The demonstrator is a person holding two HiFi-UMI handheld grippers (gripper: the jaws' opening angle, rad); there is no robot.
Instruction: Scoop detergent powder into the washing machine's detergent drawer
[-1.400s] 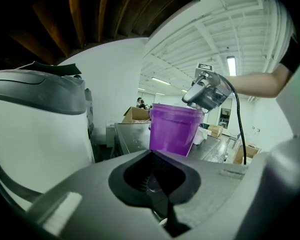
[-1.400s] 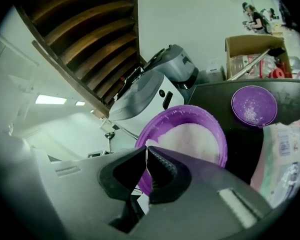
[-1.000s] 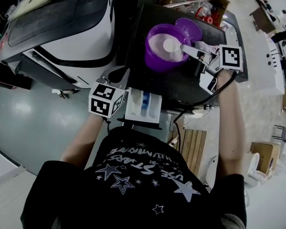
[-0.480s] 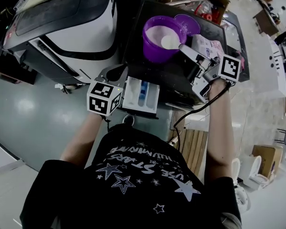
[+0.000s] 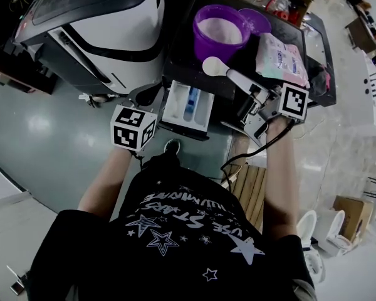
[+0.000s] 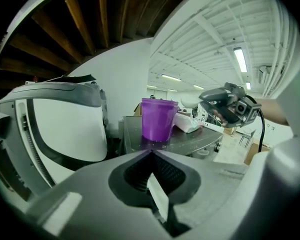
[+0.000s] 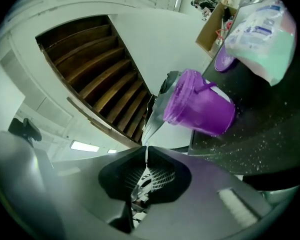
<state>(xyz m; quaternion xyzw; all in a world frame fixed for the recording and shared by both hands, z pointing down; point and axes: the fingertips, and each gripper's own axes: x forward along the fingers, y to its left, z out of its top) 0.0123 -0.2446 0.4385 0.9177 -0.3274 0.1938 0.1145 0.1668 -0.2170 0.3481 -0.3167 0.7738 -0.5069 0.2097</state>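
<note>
Head view: the right tool is clamped on the handle end of the white scoop. The scoop hangs bowl-up over the dark desk, between the purple tub of powder and the open detergent drawer at the desk's front edge. The left tool sits just beside the drawer's left side, apart from it. A detergent bag lies to the right of the scoop.

Left gripper view: the jaws meet at the tips. A pale sliver in the hollow behind them may be part of the tool; I cannot say.

Right gripper view: the jaws are pinched on the thin handle, with the tub beyond.

The scoop looks like light, stiff plastic. Loose powder would slide off at any tilt, so an end-of-handle hold wants a level wrist. The way to the drawer is open, but its compartments are narrow and the desk's edge is just beside it.
</note>
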